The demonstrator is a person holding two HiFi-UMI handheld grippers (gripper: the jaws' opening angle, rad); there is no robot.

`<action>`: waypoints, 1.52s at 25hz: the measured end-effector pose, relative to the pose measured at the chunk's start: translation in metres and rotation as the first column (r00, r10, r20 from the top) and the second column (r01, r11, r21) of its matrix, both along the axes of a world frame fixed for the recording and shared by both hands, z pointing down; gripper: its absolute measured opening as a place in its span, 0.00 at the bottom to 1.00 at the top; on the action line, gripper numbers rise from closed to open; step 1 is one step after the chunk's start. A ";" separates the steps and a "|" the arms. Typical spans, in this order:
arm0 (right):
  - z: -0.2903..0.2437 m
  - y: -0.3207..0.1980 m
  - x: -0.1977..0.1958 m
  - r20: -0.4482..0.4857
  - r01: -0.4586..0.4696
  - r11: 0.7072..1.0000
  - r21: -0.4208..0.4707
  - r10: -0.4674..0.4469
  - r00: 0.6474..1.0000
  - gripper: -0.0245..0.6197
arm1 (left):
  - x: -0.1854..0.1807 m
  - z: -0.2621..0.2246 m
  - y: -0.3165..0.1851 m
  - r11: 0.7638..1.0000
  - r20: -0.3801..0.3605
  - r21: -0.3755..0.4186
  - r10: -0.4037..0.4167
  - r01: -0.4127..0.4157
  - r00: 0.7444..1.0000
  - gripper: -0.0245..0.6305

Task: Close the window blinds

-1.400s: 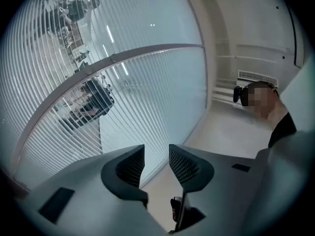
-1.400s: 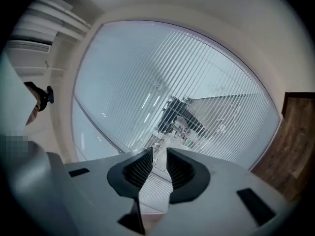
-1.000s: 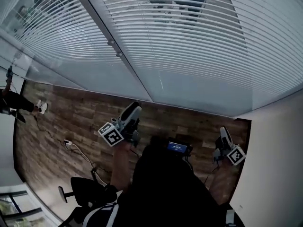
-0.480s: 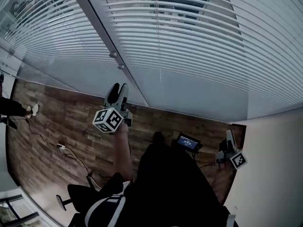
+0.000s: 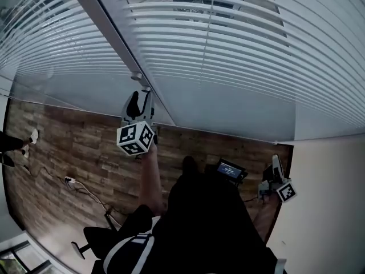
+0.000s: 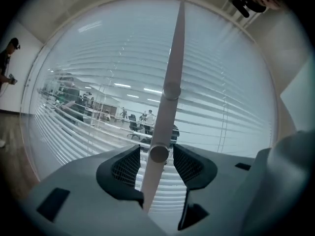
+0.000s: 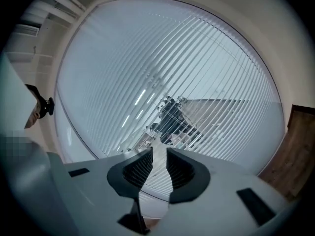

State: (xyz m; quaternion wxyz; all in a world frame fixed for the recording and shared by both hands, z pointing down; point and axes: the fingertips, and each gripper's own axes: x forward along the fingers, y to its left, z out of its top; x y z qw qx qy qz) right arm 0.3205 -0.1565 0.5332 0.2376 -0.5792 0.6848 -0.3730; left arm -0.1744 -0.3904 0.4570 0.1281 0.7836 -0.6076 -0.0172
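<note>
The left gripper's (image 5: 141, 100) jaws are opening wide around the knob (image 6: 159, 154) on the window post (image 6: 173, 58), so an off-centre squeeze may slip, leaving the blinds (image 5: 239, 50) open, while the right gripper (image 7: 157, 168) hangs low, narrow and empty.

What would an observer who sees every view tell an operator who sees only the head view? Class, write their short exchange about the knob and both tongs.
Operator: Is a knob between the left tongs?
Observer: Yes. In the left gripper view the nearer knob on the frame post sits between the left tongs, which are opening, with gaps on both sides.
Operator: And the right tongs?
Observer: The right tongs hold nothing; only the blinds show through their narrow gap.
</note>
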 end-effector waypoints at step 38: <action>0.030 -0.002 0.044 0.026 0.008 0.998 0.067 -0.009 1.000 0.18 | -0.010 0.039 0.001 0.994 0.132 -0.091 -0.055 0.068 0.990 0.25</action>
